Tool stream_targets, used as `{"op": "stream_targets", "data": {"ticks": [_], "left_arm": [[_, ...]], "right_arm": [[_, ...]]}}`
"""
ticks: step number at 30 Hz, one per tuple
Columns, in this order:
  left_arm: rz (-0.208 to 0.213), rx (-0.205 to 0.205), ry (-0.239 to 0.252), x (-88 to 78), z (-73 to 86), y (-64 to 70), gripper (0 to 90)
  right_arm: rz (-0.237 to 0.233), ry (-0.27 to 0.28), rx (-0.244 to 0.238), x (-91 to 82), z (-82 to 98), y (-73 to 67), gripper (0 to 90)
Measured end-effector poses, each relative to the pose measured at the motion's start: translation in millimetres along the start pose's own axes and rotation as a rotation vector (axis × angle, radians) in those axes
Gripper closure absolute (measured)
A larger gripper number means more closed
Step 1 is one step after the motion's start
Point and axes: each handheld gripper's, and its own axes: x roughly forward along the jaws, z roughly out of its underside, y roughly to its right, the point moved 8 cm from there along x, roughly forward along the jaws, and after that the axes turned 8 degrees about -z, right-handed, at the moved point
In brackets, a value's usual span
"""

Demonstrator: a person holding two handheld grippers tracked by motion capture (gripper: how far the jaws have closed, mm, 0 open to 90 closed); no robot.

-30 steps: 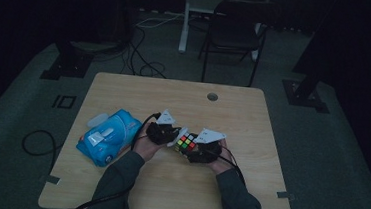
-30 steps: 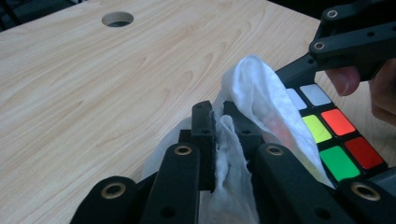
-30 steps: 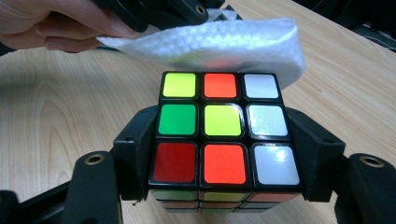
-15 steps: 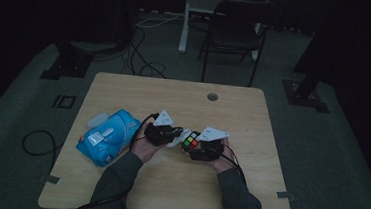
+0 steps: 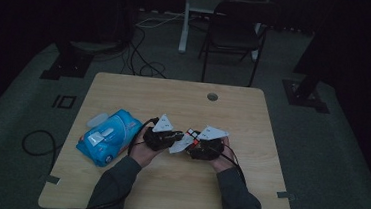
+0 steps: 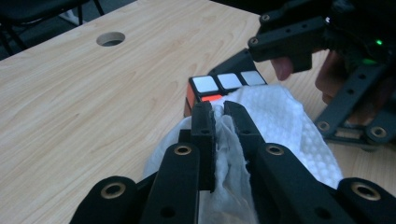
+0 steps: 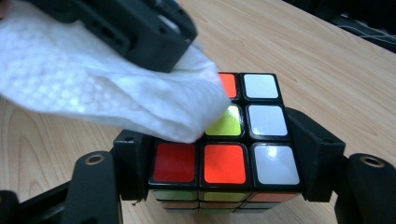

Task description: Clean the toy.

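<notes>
A colour-scrambled puzzle cube sits clamped by its sides in my right gripper, just above the table. A white textured wipe lies over the left part of the cube's top face. My left gripper is shut on that wipe, its tips right at the cube. In the high view both grippers meet at the table's middle front: left gripper, wipe, right gripper, with a corner of the cube showing between them.
A blue pack of wipes lies on the wooden table to the left of the hands. A cable hole sits near the far edge. A dark chair stands beyond the table.
The left gripper has edged right with the wipe, which now covers most of the cube's top in the high view. The right gripper has stayed put.
</notes>
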Motion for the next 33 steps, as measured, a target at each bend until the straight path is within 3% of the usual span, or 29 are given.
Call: {"op": "stream_targets", "data": {"ticks": [18,33], "left_arm": [[0.004,0.021,-0.026,2.3,11.6,3.9,84.5],[-0.01,0.002,-0.066,14.9,25.4,1.8,84.5]], "right_arm": [[0.022,0.013,0.025,-3.2,-1.0,6.6,34.2],[0.021,0.032,0.045,-6.8,-3.3,9.0,34.2]]}}
